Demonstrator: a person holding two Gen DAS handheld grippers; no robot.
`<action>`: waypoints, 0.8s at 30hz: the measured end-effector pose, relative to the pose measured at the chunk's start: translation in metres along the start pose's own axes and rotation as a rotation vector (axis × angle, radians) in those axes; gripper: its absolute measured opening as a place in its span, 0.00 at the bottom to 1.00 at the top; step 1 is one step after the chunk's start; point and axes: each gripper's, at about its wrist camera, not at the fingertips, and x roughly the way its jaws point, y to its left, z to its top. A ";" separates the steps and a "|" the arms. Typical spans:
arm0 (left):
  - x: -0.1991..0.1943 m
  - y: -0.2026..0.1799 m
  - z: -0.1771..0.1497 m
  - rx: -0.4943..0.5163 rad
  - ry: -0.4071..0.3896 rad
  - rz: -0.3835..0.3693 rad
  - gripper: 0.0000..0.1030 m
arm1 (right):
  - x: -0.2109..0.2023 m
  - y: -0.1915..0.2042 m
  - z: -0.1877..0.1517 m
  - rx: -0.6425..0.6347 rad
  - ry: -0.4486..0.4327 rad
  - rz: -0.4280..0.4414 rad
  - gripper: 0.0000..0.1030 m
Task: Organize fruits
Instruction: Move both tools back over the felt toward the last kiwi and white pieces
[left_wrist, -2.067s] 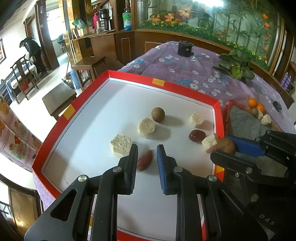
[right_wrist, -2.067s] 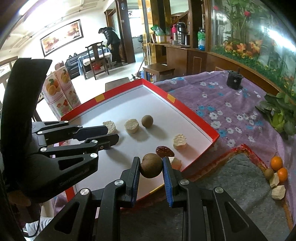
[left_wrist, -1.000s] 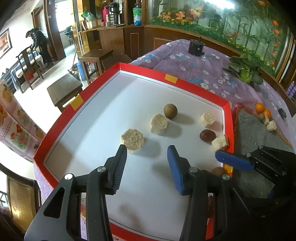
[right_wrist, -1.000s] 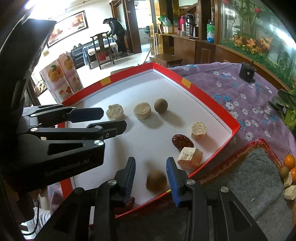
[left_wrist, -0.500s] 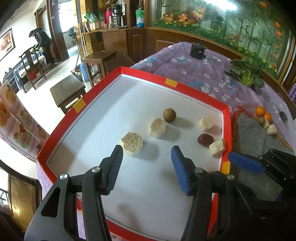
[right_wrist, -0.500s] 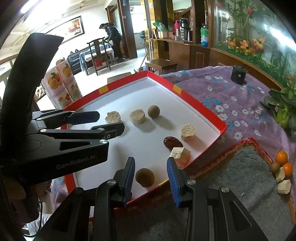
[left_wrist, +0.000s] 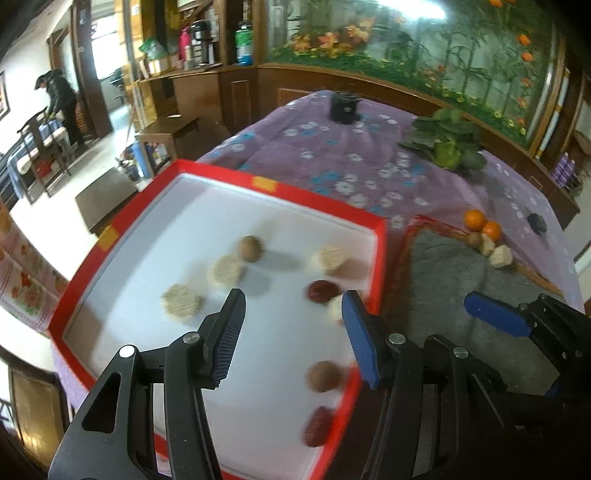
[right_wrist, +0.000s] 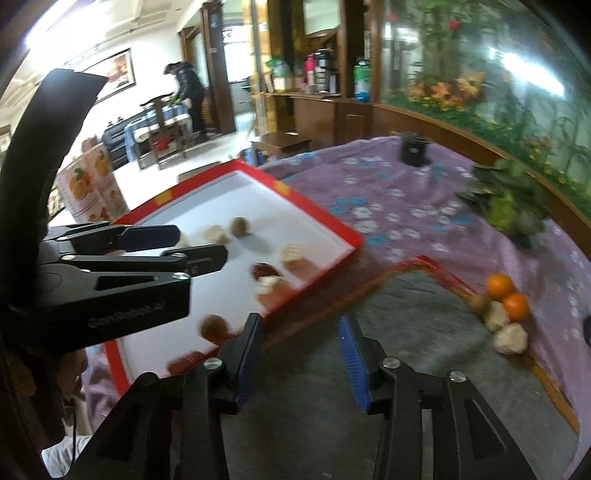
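Between picks: left gripper (left_wrist: 291, 314) spread and empty over the red tray (left_wrist: 380, 258), right gripper (right_wrist: 301, 341) spread and empty over the grey mat (right_wrist: 424, 387). Sorted pieces lie in the tray; oranges (right_wrist: 508, 297) and pale chunks wait at the mat's far corner (frames blurred). Next move likely a reach there, closing on one piece

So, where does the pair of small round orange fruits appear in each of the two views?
Left wrist view: the pair of small round orange fruits sits upper right, at the far corner of the grey felt mat.
Right wrist view: the pair sits at the right, mid-height, at the same mat corner.
Shared landmark: the red-rimmed white tray, left of the mat in both.
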 end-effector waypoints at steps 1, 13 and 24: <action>0.001 -0.008 0.001 0.010 0.001 -0.011 0.53 | -0.003 -0.007 -0.003 0.010 0.003 -0.019 0.46; 0.015 -0.094 0.010 0.131 0.034 -0.138 0.53 | -0.033 -0.083 -0.039 0.100 0.021 -0.161 0.47; 0.043 -0.145 0.013 0.197 0.098 -0.193 0.53 | -0.041 -0.135 -0.066 0.120 0.070 -0.224 0.47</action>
